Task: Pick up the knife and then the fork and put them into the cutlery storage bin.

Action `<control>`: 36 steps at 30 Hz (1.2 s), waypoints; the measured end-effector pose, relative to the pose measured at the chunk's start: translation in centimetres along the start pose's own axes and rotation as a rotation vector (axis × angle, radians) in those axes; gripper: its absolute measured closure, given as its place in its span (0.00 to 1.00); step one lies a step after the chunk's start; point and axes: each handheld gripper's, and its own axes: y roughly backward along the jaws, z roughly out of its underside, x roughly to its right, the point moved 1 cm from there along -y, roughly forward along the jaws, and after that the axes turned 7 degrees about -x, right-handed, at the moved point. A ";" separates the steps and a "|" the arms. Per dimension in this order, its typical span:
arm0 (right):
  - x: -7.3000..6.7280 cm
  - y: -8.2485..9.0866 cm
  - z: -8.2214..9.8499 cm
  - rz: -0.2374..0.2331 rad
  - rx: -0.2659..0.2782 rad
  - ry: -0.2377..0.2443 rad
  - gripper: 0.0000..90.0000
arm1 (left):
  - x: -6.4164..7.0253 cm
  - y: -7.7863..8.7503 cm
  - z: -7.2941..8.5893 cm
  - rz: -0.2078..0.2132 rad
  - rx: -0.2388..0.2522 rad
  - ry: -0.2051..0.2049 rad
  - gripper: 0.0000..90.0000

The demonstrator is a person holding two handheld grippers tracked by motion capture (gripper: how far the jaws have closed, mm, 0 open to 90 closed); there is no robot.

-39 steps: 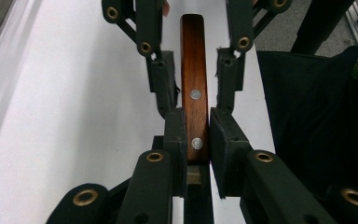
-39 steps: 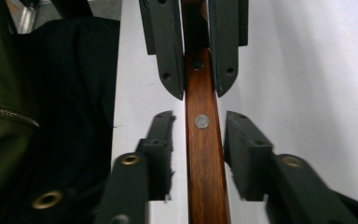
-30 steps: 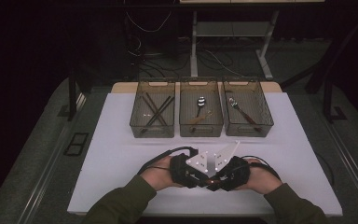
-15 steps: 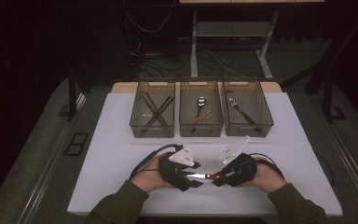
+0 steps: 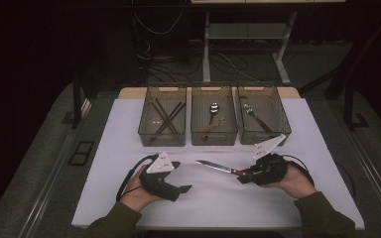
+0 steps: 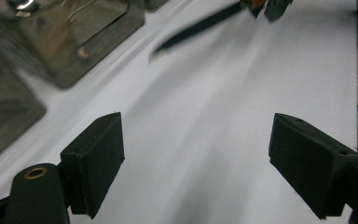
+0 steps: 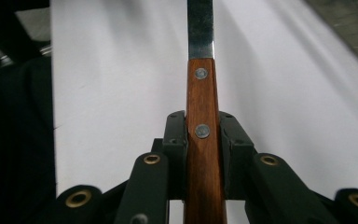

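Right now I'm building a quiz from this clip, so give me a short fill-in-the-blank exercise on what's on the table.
1. The right gripper is shut on the knife's wooden ____.
2. The left gripper has jaws that are ____, with nothing between them.
3. At the table's far side stand ____ clear bins; the middle bin holds a spoon.

Missing words: handle; open; three

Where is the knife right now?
In the high view the knife sits just above the white table, right of centre, its wooden handle clamped in the right gripper, blade pointing toward the left gripper.
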 end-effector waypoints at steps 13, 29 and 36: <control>2.5 3.8 -0.2 0.149 0.081 -0.138 0.84 | -0.6 0.5 3.5 -0.051 0.024 0.108 0.01; 7.8 8.0 -0.4 0.320 0.174 -0.327 0.84 | -1.5 0.4 3.8 -0.099 0.052 0.115 0.00; 10.1 8.3 -0.7 0.385 0.179 -0.421 0.84 | -1.4 0.3 3.8 -0.074 0.067 0.106 0.00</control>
